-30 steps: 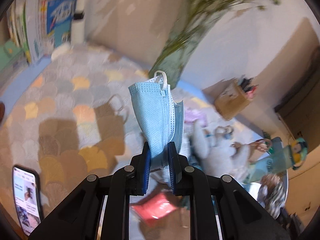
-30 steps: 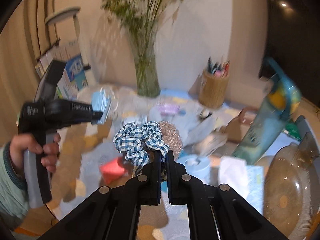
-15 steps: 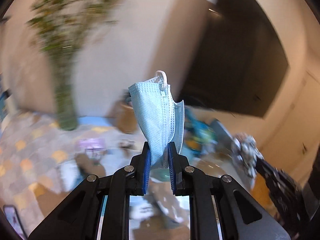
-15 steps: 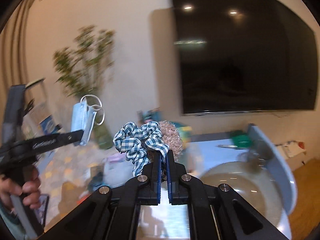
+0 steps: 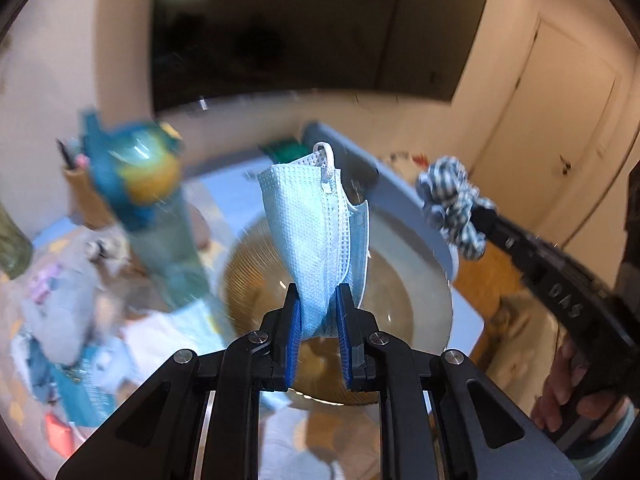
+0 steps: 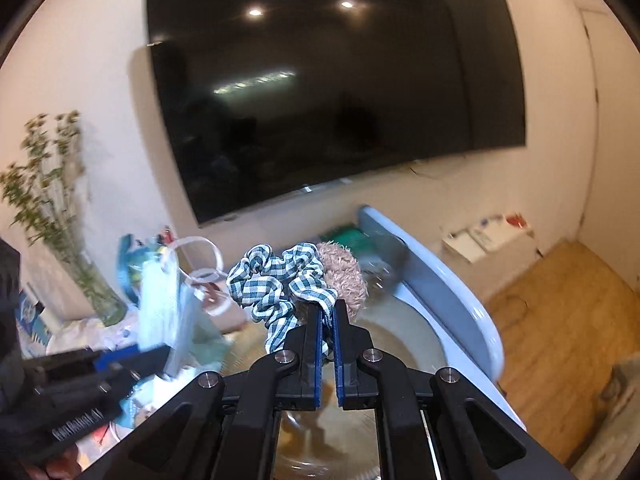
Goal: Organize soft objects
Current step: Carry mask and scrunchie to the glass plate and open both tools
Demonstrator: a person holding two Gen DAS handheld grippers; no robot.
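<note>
Two grips: left gripper (image 5: 318, 312) clamped face mask (image 5: 316, 236); right gripper (image 6: 328, 332) pinched scrunchies (image 6: 280, 280).
Advice: released only above bowl (image 5: 424, 312) centre.

Light blue table top (image 5: 224, 196) against a cream wall. Directly on it: large amber ribbed glass bowl (image 5: 256, 280) near the right edge, vase (image 6: 96, 296) of green stems at far left, brown pen holder (image 5: 86, 196), blurred tall teal bottle (image 5: 160, 216), grey soft heap (image 5: 68, 292), green item (image 6: 344, 236) behind the bowl.
</note>
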